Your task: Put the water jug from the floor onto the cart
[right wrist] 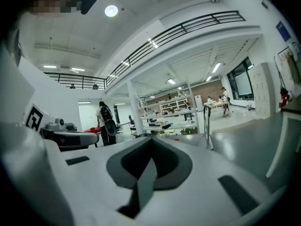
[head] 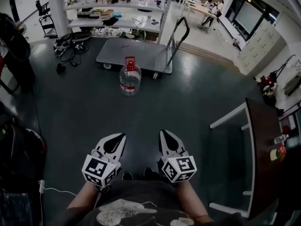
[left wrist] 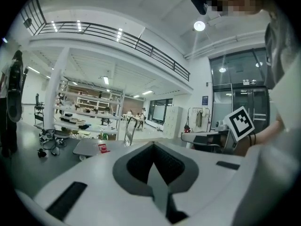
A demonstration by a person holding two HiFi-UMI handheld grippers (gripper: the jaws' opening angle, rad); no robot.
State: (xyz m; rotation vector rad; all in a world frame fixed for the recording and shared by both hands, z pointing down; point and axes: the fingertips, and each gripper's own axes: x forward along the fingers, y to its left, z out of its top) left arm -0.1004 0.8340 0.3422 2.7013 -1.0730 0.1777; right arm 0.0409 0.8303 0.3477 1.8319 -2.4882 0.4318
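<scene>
The clear water jug (head: 130, 77) with a red cap and handle stands upright on the dark floor, just in front of the grey platform cart (head: 134, 53). The cart's black push handle (head: 180, 30) rises at its right end. Both grippers are held low and close to my body, well short of the jug. My left gripper (head: 120, 137) and my right gripper (head: 163, 134) are shut with nothing between the jaws. In the left gripper view the shut gripper (left wrist: 151, 147) points toward the jug's red cap (left wrist: 103, 148) and the cart (left wrist: 89, 146). The right gripper (right wrist: 151, 144) is likewise shut and empty.
White shelving (head: 114, 9) loaded with gear stands behind the cart. Cables (head: 70, 46) lie on the floor at its left. A white-framed dark table (head: 256, 140) stands at my right, black bags (head: 14, 46) at the left. A person with a backpack (right wrist: 105, 122) stands far off.
</scene>
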